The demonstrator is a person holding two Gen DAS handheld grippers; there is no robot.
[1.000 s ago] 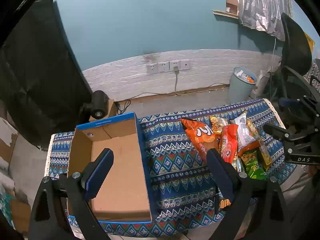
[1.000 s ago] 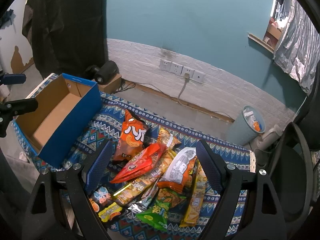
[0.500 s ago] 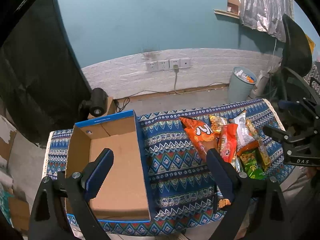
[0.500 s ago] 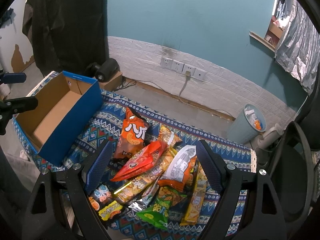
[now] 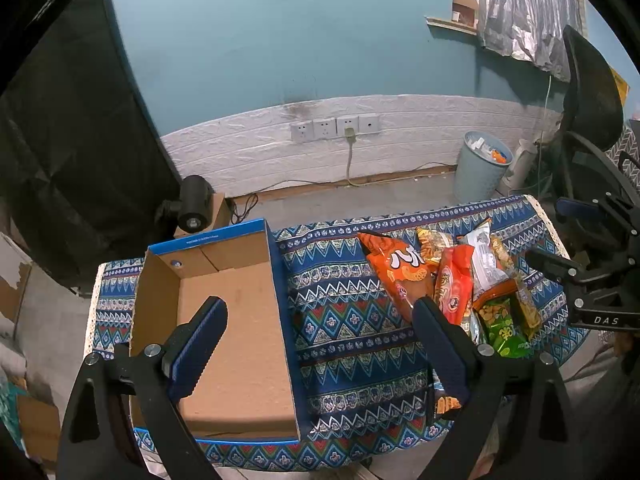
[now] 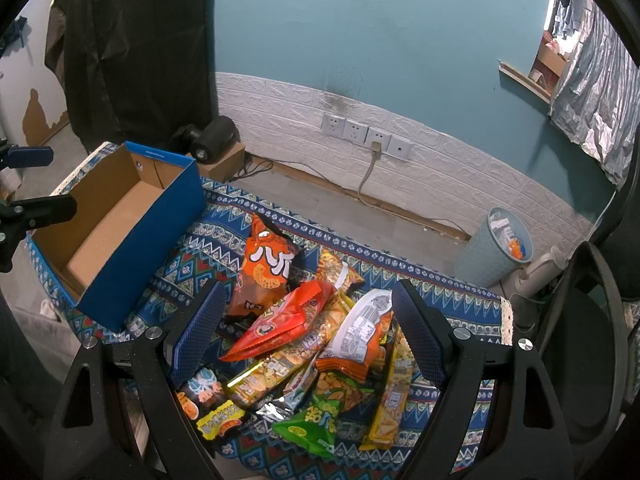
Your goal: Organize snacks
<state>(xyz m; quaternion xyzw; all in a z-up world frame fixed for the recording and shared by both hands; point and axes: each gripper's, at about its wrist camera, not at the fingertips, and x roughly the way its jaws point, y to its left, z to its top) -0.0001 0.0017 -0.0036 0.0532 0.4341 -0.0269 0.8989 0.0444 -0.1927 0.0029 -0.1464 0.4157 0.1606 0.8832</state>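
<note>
An empty blue cardboard box [image 5: 276, 280] [image 6: 160, 216] sits on the left of a patterned cloth table [image 5: 344, 320]. A pile of snack bags lies on the right: an orange chip bag [image 5: 400, 272] [image 6: 266, 268], a red bag [image 5: 454, 284] [image 6: 288, 320], a white-and-orange bag [image 6: 360, 328], a green bag [image 5: 506, 330] [image 6: 316, 424] and others. My left gripper [image 5: 320, 312] is open and empty, above the box's right wall. My right gripper [image 6: 306, 300] is open and empty, above the pile; it also shows in the left wrist view [image 5: 560, 236].
A light blue waste bin [image 5: 482, 168] [image 6: 500, 248] stands on the floor behind the table. A black office chair [image 6: 592, 320] is at the right. A black cylinder on a small cardboard box [image 5: 196, 204] sits behind the blue box. Wall sockets with a cable [image 5: 350, 132].
Both grippers stay open. The views have shifted slightly, with the table and box a little lower in the left wrist view.
</note>
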